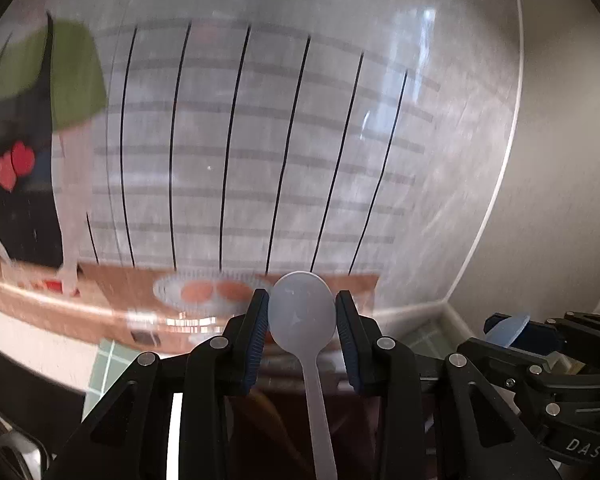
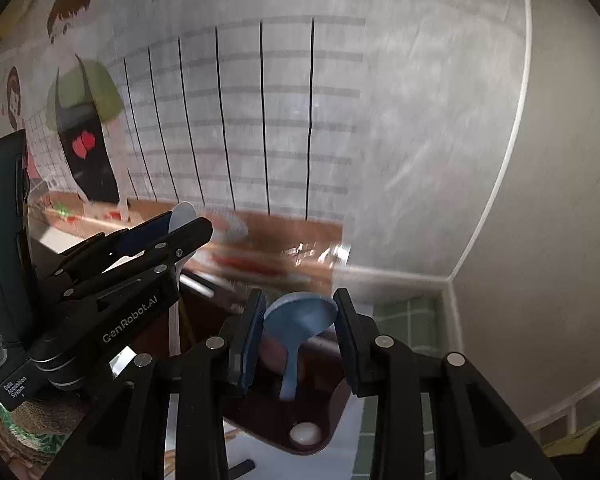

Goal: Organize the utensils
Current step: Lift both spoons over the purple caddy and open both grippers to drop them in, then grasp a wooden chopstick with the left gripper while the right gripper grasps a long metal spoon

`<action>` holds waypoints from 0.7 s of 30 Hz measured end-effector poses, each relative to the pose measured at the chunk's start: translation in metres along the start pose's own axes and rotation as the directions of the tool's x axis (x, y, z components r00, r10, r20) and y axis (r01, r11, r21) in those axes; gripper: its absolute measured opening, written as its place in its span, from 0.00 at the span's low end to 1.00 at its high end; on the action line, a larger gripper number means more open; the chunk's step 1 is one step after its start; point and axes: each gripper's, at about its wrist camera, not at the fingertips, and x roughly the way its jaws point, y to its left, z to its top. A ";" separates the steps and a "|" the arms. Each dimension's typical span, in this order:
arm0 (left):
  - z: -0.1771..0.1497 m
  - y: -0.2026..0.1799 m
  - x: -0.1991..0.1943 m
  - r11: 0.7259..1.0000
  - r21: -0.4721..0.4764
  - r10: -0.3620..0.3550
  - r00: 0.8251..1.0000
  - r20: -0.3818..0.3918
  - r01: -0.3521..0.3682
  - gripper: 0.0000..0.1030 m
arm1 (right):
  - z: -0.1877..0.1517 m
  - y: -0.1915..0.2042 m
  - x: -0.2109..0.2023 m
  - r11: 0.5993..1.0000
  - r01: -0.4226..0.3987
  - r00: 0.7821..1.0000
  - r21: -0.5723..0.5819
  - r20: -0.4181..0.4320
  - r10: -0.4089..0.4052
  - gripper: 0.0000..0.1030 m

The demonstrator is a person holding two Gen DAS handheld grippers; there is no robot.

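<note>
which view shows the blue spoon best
The right wrist view: the blue spoon sits centred between the right gripper's jaws, bowl and handle visible. The left wrist view catches only its bowl edge at far right.

Grey wall point(image 2: 540, 160) with cartoon kitchen mural point(image 2: 228, 120), white skirting point(image 2: 400, 276), green tiled floor point(image 2: 412, 320)

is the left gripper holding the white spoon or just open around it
Holding: the left gripper has both pads against the white spoon bowl.

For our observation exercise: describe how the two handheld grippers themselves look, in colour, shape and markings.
Both the left gripper and the right gripper are black linkage frames with silver rivets and blue ribbed pads lining the jaws. White lettering reads GenRobot.AI on the left, seen from the right wrist.
</note>
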 end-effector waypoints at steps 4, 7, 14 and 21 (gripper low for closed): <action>-0.012 0.003 0.009 1.000 -0.020 -0.021 0.996 -0.086 0.019 0.36 | -0.011 0.003 0.011 1.000 -0.018 0.999 0.002 -0.042 0.019 0.31; -0.018 0.001 0.003 0.999 -0.026 -0.037 0.991 -0.128 0.034 0.53 | -0.019 0.006 0.014 0.999 -0.041 0.996 -0.004 -0.076 0.040 0.39; -0.018 0.000 -0.052 1.000 -0.007 -0.024 0.984 -0.177 0.023 0.62 | -0.037 0.006 -0.027 0.999 -0.035 0.999 0.004 -0.035 0.035 0.70; -0.032 0.014 -0.120 1.000 -0.002 0.005 0.972 -0.235 -0.006 0.64 | -0.067 0.012 -0.072 0.999 -0.010 1.000 -0.033 -0.022 0.009 0.88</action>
